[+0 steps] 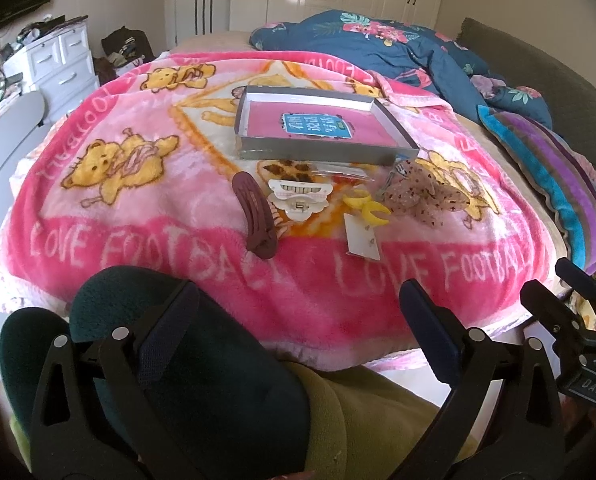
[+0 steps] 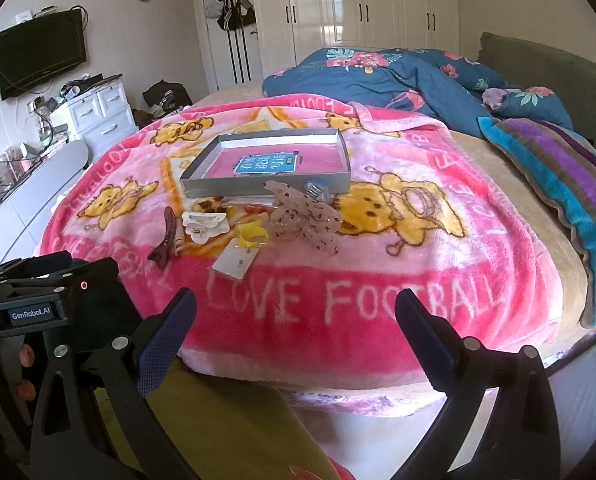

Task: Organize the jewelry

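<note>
The pink blanket (image 2: pixel 377 248) bears the shallow grey box (image 2: pixel 266 182); the accessories lie just before it. Both grippers, left (image 1: pixel 298 312) and right (image 2: pixel 296 312), hang spread and empty. Approach the maroon clip (image 2: pixel 166 236) low (earring card (image 2: pixel 236 260) last).

R gripper (image 2: pixel 296 310) open over pink blanket (image 2: pixel 377 240) edge; hair clips (image 2: pixel 202 224) & bow (image 2: pixel 303 216) near grey tray (image 2: pixel 266 184).
</note>
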The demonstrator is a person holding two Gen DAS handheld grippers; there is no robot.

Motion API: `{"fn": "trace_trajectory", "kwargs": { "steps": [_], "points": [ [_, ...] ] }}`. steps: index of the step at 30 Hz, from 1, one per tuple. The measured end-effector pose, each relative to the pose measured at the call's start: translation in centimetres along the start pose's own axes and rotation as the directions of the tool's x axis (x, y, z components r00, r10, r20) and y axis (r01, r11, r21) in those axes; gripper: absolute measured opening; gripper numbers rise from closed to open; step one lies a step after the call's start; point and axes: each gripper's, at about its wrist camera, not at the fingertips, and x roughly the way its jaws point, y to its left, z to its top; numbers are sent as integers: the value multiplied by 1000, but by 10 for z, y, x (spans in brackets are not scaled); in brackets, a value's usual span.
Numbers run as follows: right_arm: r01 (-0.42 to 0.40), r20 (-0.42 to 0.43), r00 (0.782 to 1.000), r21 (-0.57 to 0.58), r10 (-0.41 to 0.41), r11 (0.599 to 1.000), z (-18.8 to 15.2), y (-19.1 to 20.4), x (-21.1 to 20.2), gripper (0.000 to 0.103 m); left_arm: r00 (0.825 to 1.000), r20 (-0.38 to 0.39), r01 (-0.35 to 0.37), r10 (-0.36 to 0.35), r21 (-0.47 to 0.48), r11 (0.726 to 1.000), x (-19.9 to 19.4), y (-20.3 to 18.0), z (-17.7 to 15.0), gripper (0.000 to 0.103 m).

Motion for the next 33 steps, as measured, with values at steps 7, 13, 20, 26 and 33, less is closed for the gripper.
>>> {"fn": "trace_trajectory", "kwargs": {
  "steps": [7, 13, 20, 26, 33],
  "points": [
    [-7, 2, 1000, 1, 7, 1000, -2, 2, -2, 99, 1000, 2, -3, 3, 2, 1000, -1, 1, 1, 94],
    [-7, 2, 1000, -1, 7, 1000, -1, 2, -2, 99, 1000, 4, 1, -1, 1, 1000, -3, 2, 1, 94],
    [-10, -1, 1000, -3, 10, 1000, -1, 4, -2, 99, 1000, 3, -2, 2, 5, 1000, -4, 3, 2, 94],
    [-15, -6, 1000, 2, 15, 1000, -2, 4, -1, 99, 1000, 2, 0, 0, 6, 1000, -4, 3, 1, 94],
    [-42, -21, 999, 0, 42, 999, -5, 3, 5, 99, 1000, 0, -13, 13, 4, 1000, -3, 3, 1, 94]
  ]
}}
